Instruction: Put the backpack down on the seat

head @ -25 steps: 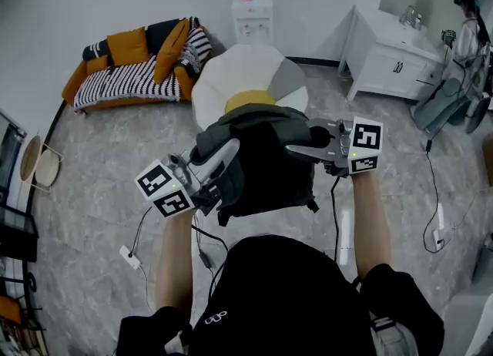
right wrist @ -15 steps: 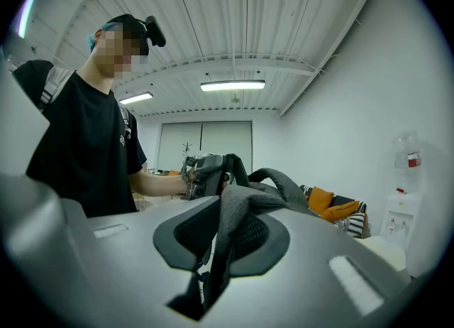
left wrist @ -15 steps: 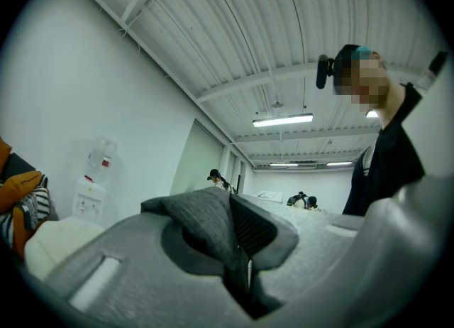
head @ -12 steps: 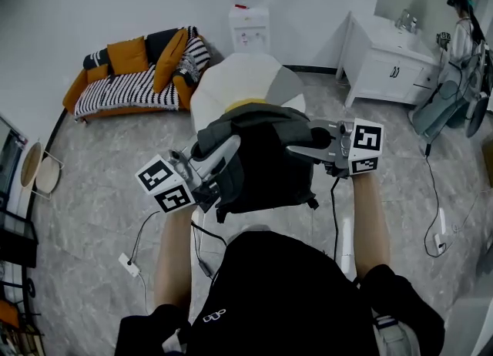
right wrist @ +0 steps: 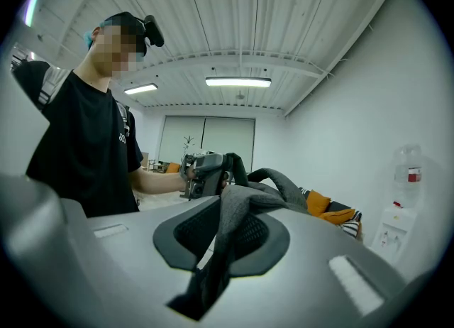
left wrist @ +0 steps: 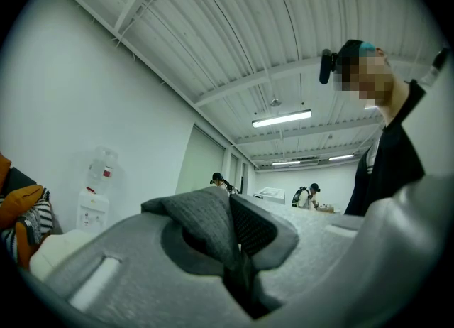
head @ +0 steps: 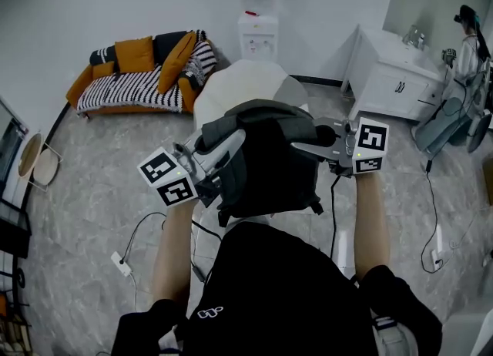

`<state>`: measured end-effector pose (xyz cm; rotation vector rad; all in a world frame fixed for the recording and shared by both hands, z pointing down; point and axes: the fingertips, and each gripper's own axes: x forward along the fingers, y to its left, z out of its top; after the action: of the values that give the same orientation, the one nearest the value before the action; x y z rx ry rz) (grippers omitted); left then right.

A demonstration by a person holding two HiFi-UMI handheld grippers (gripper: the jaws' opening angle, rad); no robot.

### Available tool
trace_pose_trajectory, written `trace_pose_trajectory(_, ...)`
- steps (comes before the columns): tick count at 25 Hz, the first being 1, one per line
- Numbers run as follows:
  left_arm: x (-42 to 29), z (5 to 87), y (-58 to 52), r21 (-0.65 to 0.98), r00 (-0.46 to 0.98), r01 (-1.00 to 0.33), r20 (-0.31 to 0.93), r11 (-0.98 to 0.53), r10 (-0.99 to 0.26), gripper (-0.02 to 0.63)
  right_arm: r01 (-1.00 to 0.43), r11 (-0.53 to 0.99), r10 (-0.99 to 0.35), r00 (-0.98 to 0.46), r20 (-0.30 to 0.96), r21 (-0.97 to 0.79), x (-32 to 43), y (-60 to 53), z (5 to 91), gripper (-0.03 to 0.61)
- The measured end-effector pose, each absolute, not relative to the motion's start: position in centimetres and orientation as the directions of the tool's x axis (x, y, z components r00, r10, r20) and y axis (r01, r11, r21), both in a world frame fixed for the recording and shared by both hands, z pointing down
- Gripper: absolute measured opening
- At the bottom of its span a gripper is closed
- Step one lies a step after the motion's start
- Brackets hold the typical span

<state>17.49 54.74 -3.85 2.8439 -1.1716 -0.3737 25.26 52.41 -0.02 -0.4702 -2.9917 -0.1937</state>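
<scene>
Dark grey, the backpack (head: 266, 158) hangs in front of the person's chest, held between both grippers. In the head view it covers the near edge of the white seat (head: 250, 85); whether it touches it cannot be told. At the bag's left side the left gripper (head: 229, 146) has narrow jaws pinching a fold of its grey strap. The right gripper (head: 302, 146) clamps the fabric at the right side the same way. Beyond the seat, along the wall, stand an orange sofa (head: 139, 77), a water dispenser (head: 258, 27) and a white cabinet (head: 385, 77).

Sofa (head: 137, 78), water dispenser (head: 258, 29) — white cabinet (head: 389, 78) right
</scene>
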Motion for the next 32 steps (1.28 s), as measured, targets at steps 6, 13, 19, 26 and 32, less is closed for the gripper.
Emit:
trace_pose_trajectory(6,17.5,-2.6,53.7,0.121,0.682,-0.697,-0.192,-0.707,-0.705,0.032,0.318,0.939,0.306,-0.946,0.103,0.129,25.3,51.6,1.3,0.040)
trace_pose_trajectory(13,14.7,0.1,47.8,0.133,0.683,-0.702,-0.155,-0.700,-0.714,0.032,0.312,0.944,0.304,-0.949,0.087,0.108,22.5,45.9,4.3,0.041)
trace_pose_trajectory(19,8.8,-0.6,39.4,0.175,0.702,-0.684,-0.104,-0.708,-0.704,0.032,0.287,0.957,0.284,-0.957,0.065,0.049,16.6,37.8,3.5,0.040)
trace_pose_trajectory(26,2.8,-0.2,30.9,0.227,0.727,-0.649,-0.098,-0.726,-0.680,0.032,0.245,0.970,0.244,-0.965,0.094,-0.008,10.8,30.0,3.7,0.040)
trace_pose_trajectory(32,-1.1,-0.9,22.3,0.258,0.755,-0.610,-0.099,-0.750,-0.648,0.032,0.199,0.980,0.201,-0.973,0.116,-0.027,7.0,21.6,2.6,0.040)
